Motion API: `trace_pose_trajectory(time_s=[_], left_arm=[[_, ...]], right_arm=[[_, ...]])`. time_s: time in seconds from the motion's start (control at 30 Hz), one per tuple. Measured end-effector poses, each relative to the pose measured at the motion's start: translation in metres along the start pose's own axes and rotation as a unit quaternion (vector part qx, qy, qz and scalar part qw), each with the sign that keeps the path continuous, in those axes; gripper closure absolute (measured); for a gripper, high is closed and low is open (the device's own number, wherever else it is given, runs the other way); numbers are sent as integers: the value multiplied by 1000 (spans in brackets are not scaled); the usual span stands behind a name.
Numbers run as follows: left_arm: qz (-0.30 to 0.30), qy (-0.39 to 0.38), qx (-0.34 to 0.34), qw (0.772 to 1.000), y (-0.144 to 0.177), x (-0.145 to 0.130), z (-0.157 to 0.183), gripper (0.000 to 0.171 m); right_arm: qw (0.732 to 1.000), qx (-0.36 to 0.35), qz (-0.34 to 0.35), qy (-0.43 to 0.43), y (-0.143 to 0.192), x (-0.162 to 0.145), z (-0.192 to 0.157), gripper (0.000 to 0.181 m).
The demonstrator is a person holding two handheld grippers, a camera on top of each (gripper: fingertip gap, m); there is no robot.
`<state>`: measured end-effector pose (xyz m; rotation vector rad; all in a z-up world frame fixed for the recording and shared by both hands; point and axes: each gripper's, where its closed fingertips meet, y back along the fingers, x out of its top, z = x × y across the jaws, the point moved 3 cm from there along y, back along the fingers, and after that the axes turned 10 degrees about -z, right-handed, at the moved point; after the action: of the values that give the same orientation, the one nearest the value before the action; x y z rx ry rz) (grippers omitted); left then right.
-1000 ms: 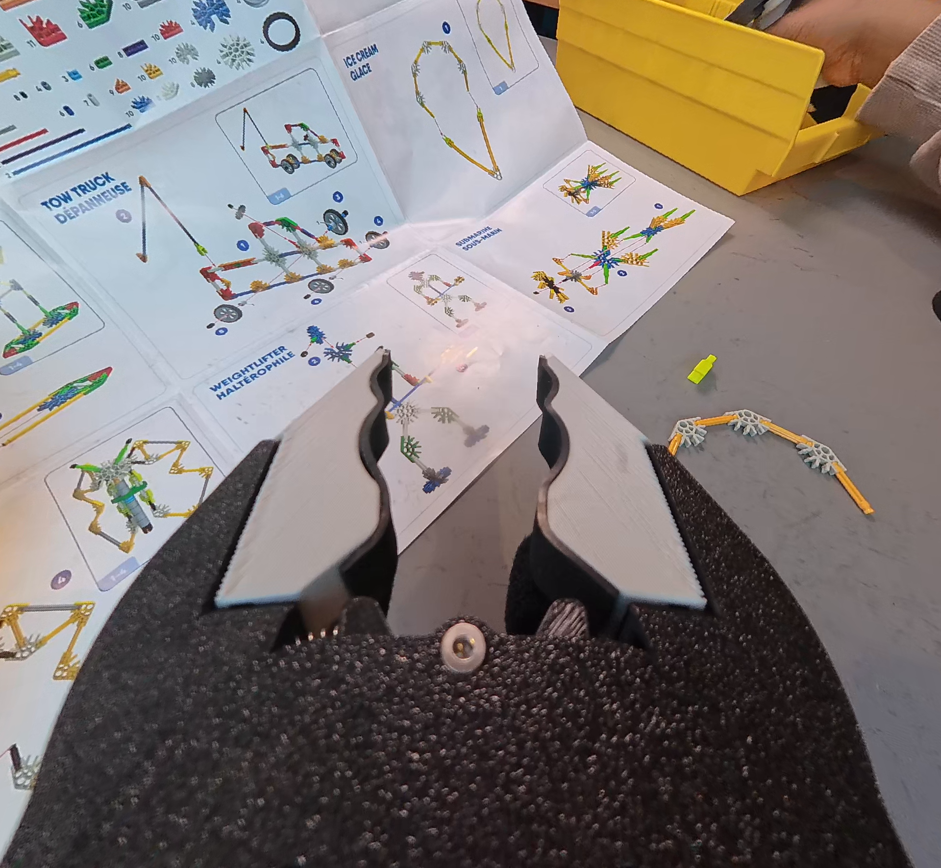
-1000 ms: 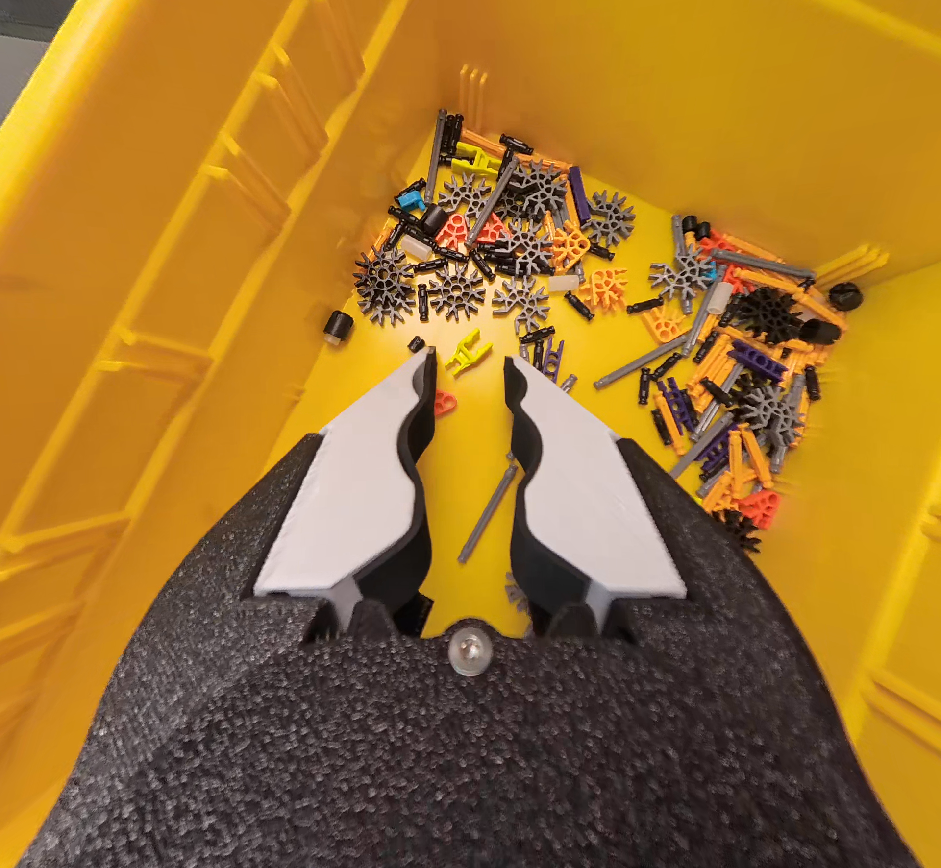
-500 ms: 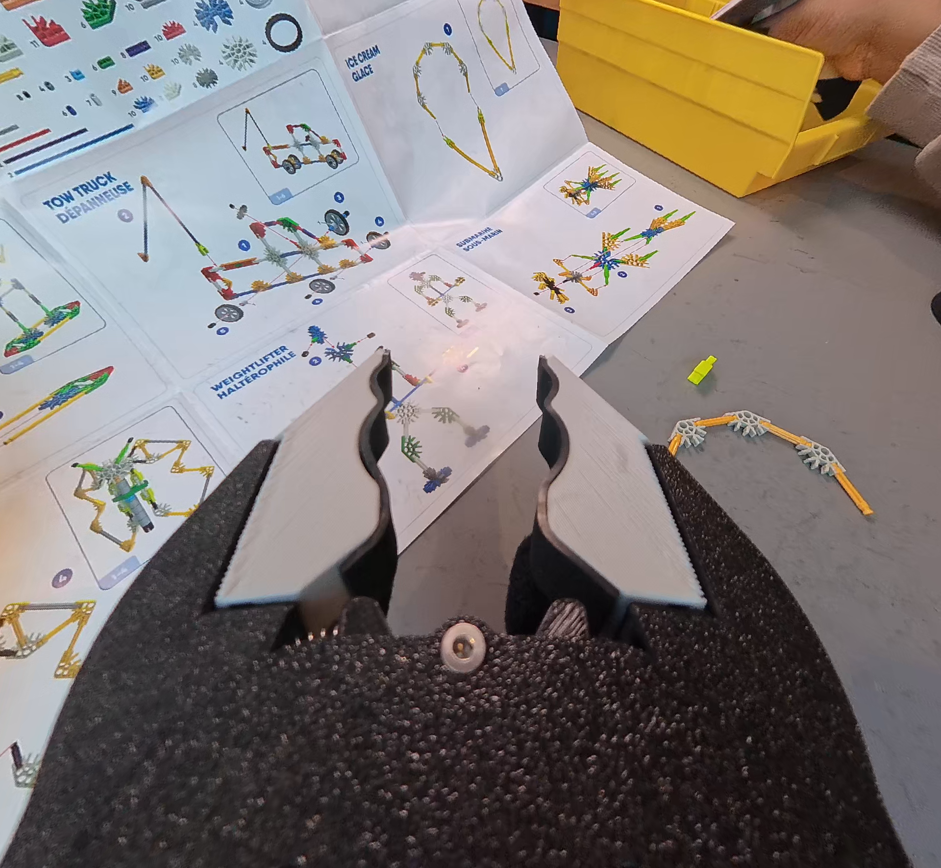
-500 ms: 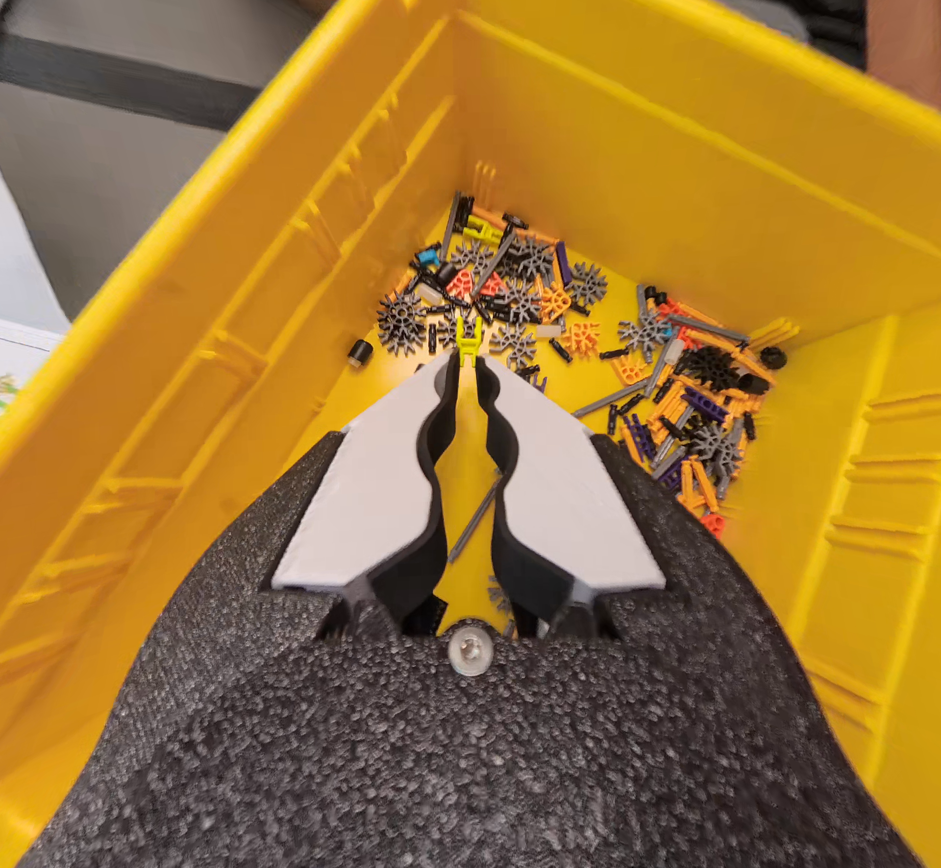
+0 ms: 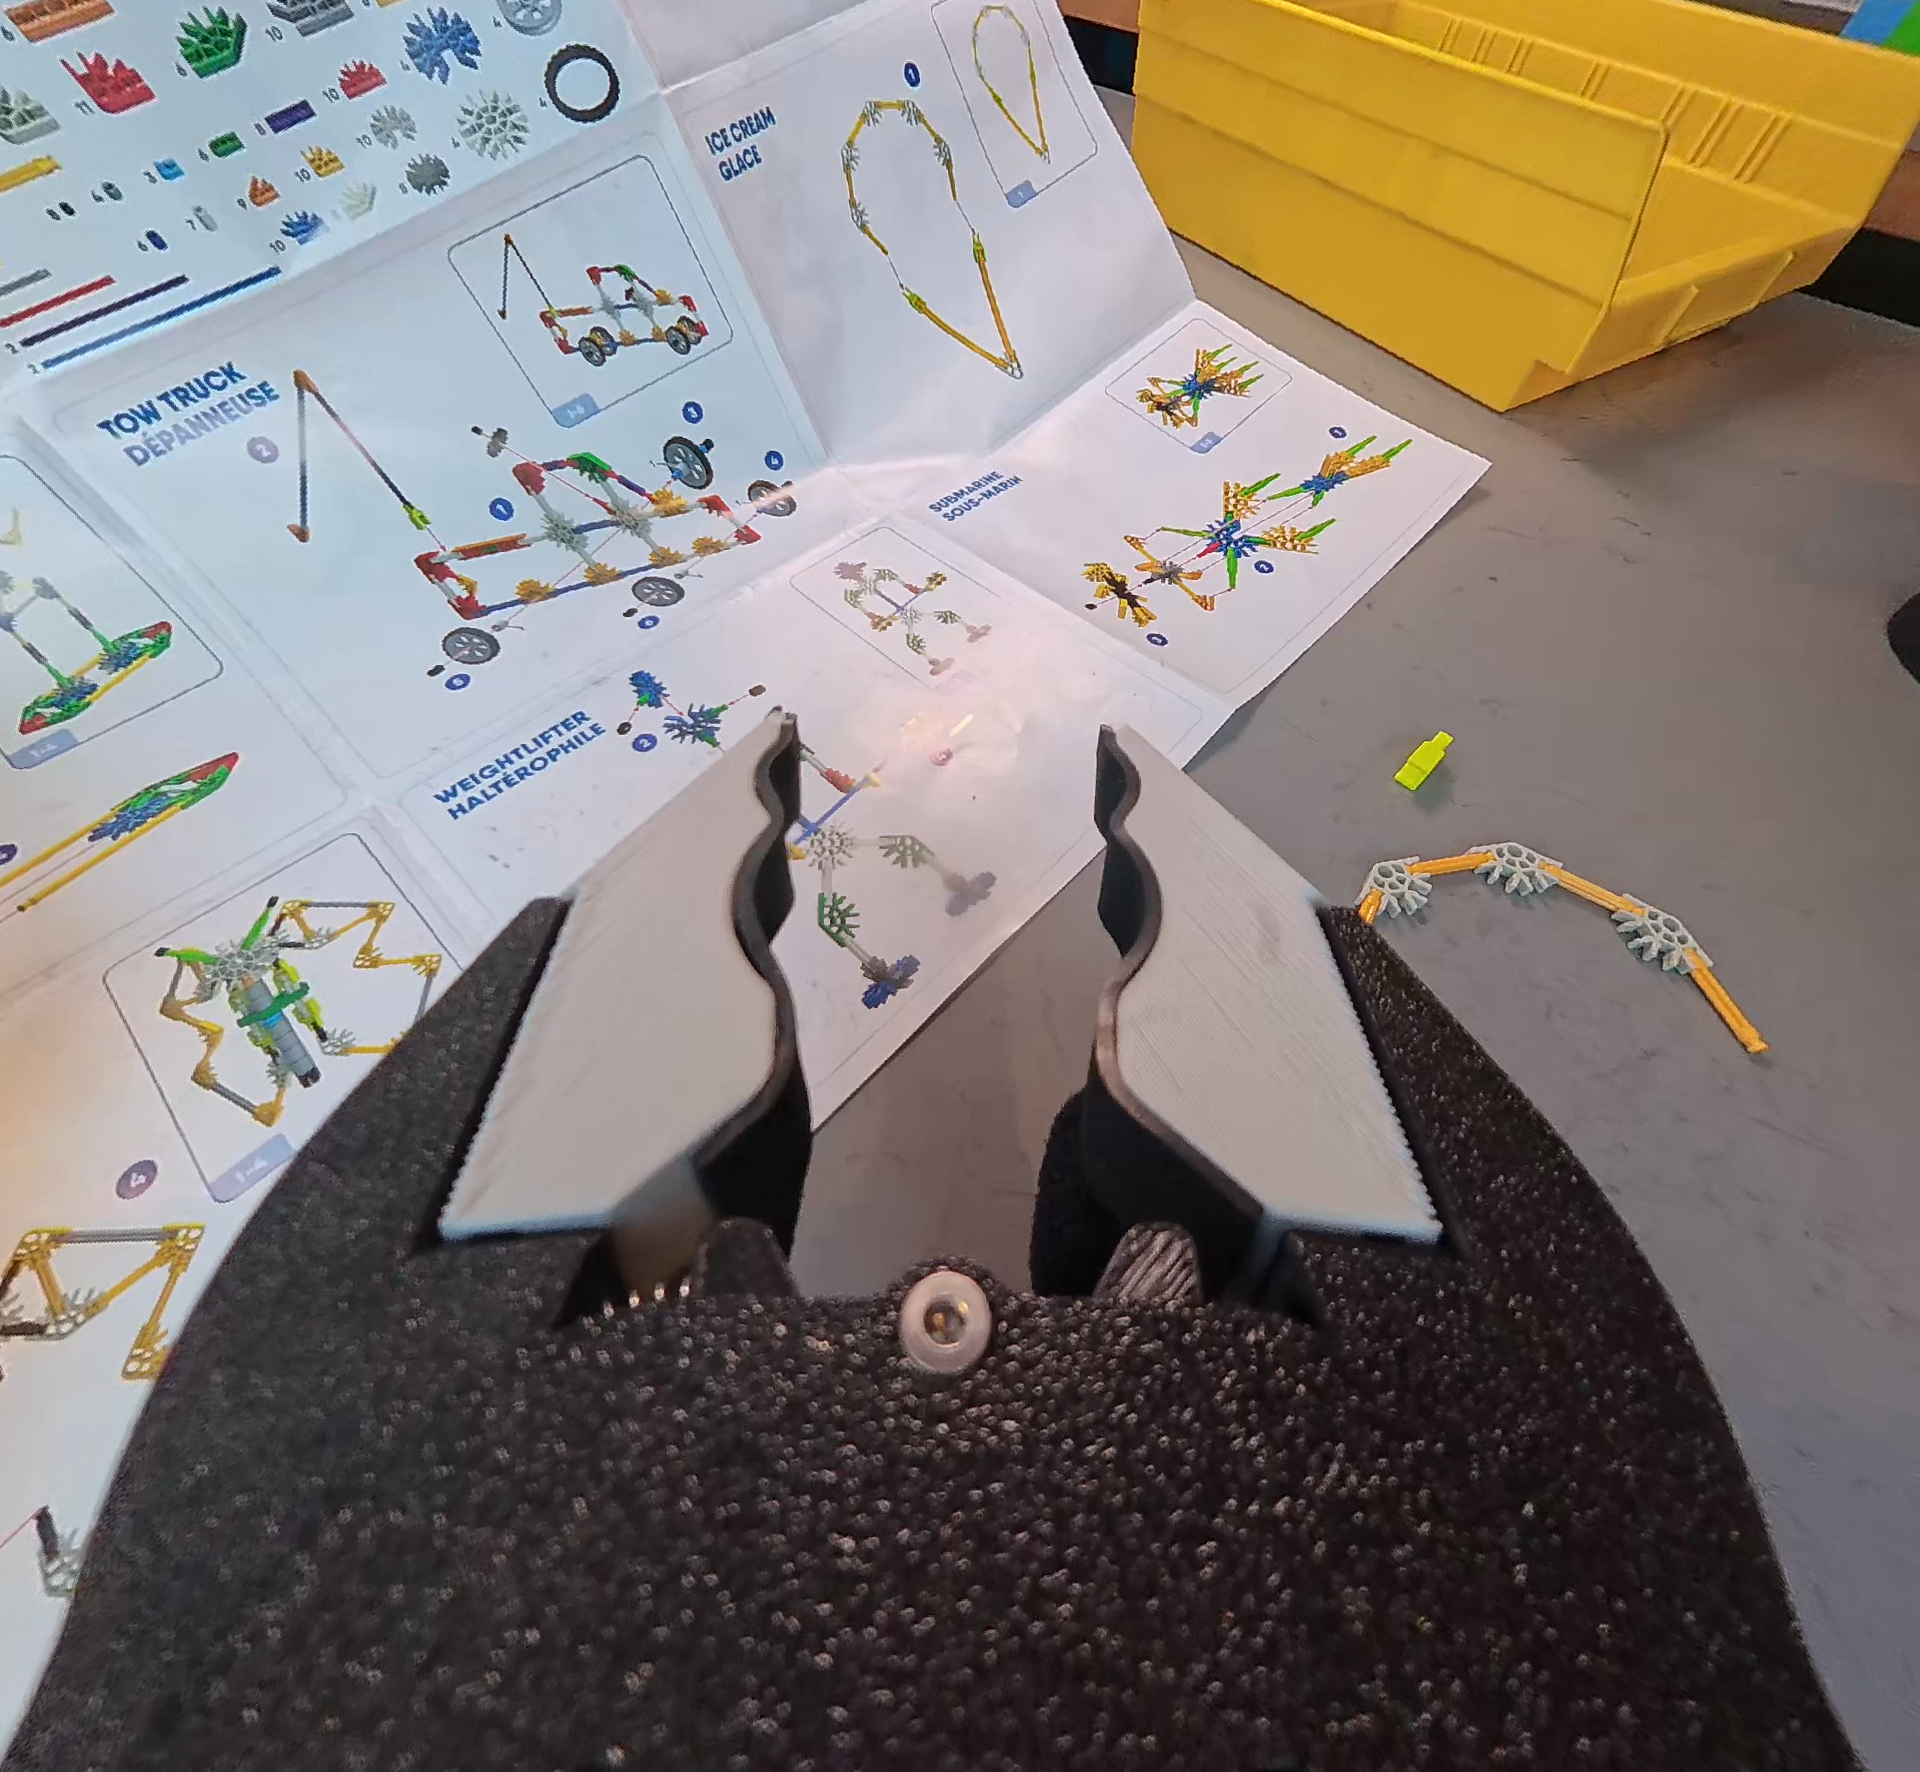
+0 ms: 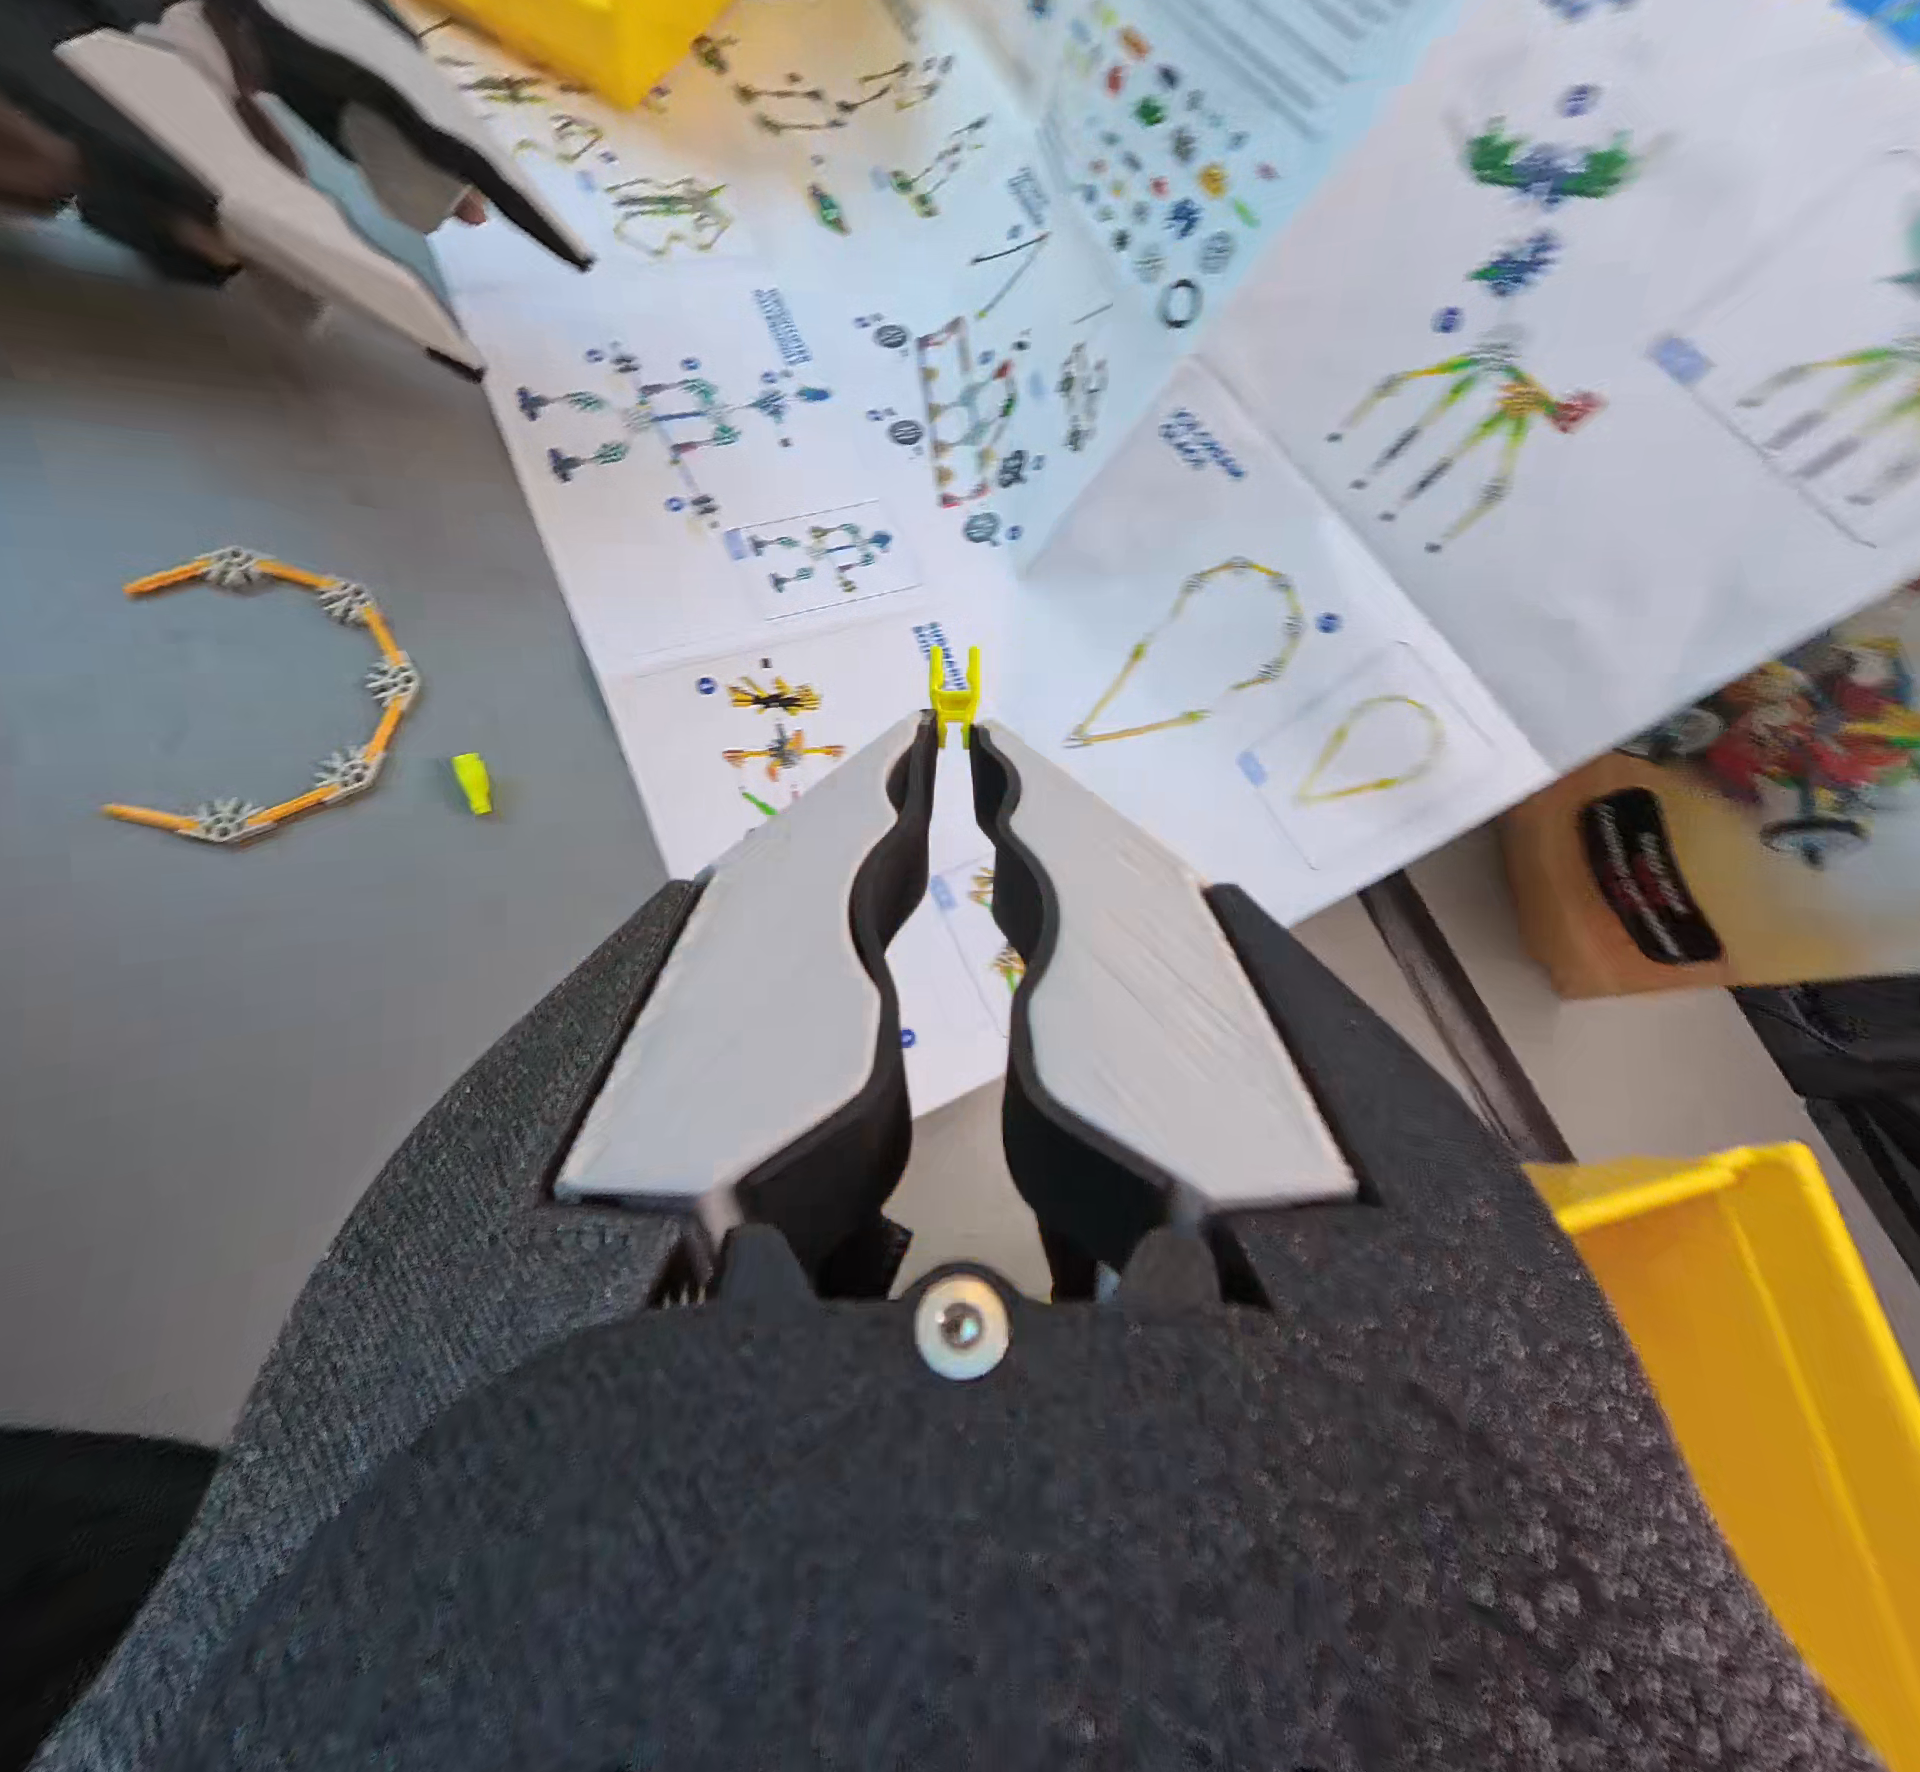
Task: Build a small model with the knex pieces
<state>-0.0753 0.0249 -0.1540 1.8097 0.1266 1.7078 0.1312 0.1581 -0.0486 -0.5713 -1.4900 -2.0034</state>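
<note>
— Right gripper [image 6: 951,735]?
— Pinching a yellow clip [image 6: 953,692] at its tips, above the instruction sheet [image 6: 1143,662].
— Left gripper [image 5: 940,746]?
— Gaping, empty, over the sheet's edge; grey table [image 5: 1621,579], yellow bin [image 5: 1382,195] beyond.

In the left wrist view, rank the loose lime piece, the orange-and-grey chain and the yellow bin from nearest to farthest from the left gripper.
From the left gripper:
1. Orange-and-grey chain, on the table to the right.
2. Loose lime piece, just beyond it.
3. Yellow bin, far upper right.

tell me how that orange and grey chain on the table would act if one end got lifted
The chain would probably sag or bend at the joints, since thin orange rods link small grey connectors into an arc. It looks light. A joint might pop apart, as the pieces seem only clipped together.
</note>
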Motion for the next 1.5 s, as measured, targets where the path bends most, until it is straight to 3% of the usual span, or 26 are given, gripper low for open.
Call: trace_pose_trajectory(time_s=[0.13, 0.37, 0.47, 0.57, 0.73, 0.93, 1.0, 1.07, 1.17, 1.27, 1.37, 1.5], left_arm=[[-4, -4, 23, 1000, 0, -4, -8, 115], [2, 17, 18, 1000, 4, -4, -15, 115], [-9, -3, -26, 1000, -1, -4, 1, 119], [-21, -32, -86, 996, -4, -5, 26, 129], [-31, -94, -89, 991, -3, -6, 39, 140], [-21, -80, -69, 994, 2, -3, 28, 138], [-14, -74, -56, 996, 5, -1, 22, 133], [-8, -67, -52, 996, 7, 1, 18, 131], [-13, -70, -60, 996, 11, 1, 17, 129], [-31, -96, -81, 992, 16, -3, 21, 129], [-44, -111, -87, 989, 18, -7, 21, 130], [-51, -116, -86, 988, 19, -12, 19, 132]], right_arm=[[997, 62, -47, 21, -41, 5, -48, 177], [988, 135, -70, -42, -106, -11, -137, 176], [981, 160, -44, -96, -117, -6, -159, 176], [984, 151, -54, -81, -123, 1, -169, 176], [984, 161, -68, -41, -134, 27, -200, 176], [984, 151, -87, 29, -153, 45, -238, 175], [984, 152, -78, 45, -152, 47, -242, 156], [986, 161, -34, 31, -140, 54, -231, 149], [984, 165, 55, -36, -109, 60, -188, 150], [979, 144, 111, -92, -81, 44, -137, 153], [982, 124, 106, -95, -73, 9, -109, 154], [989, 126, 69, -44, -77, -21, -114, 154]])
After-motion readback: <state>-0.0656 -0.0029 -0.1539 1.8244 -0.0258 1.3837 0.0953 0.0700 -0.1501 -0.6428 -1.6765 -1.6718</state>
